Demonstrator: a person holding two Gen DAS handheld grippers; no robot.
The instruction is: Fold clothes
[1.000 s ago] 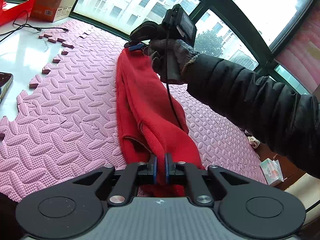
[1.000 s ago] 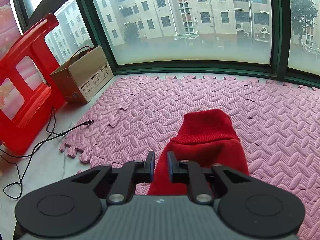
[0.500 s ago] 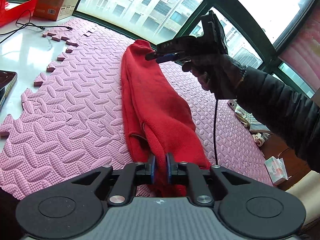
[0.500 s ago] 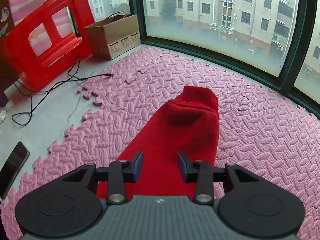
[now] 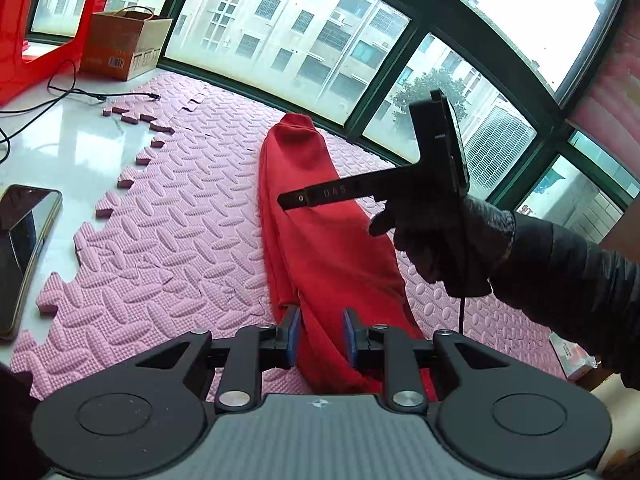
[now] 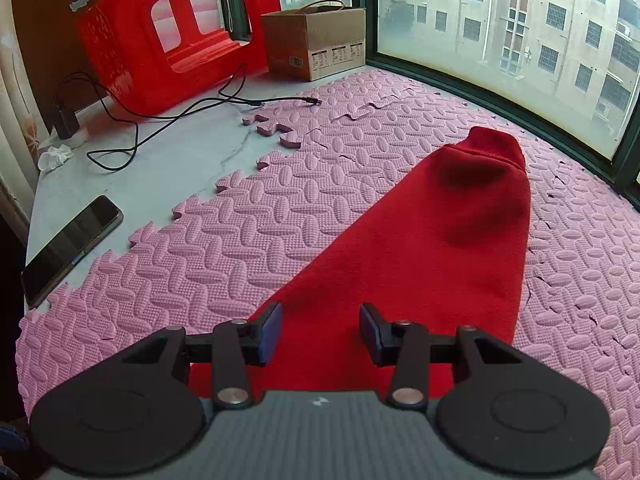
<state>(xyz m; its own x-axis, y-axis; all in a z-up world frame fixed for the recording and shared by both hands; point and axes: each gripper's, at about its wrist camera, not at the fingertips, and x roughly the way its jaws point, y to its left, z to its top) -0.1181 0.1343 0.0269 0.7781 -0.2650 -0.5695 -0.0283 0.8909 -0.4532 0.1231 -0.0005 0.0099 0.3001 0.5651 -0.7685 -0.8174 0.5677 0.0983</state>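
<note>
Red garment (image 5: pixel 320 216): folded into a long strip on the pink foam mat (image 5: pixel 180 240), running 12 to 6 o'clock. Left gripper (image 5: pixel 319 336): jaws just opened, cloth between, pads apart. Right gripper (image 5: pixel 292 200): raised at 2 o'clock in a gloved hand (image 5: pixel 444 240). Phone (image 5: pixel 24 248): 9 o'clock. Cardboard box (image 5: pixel 124 48): 11 o'clock.

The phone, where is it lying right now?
The phone lies flat on the bare pale floor at the left of both views, just off the pink foam mat's jagged edge, left of the red garment.
</note>
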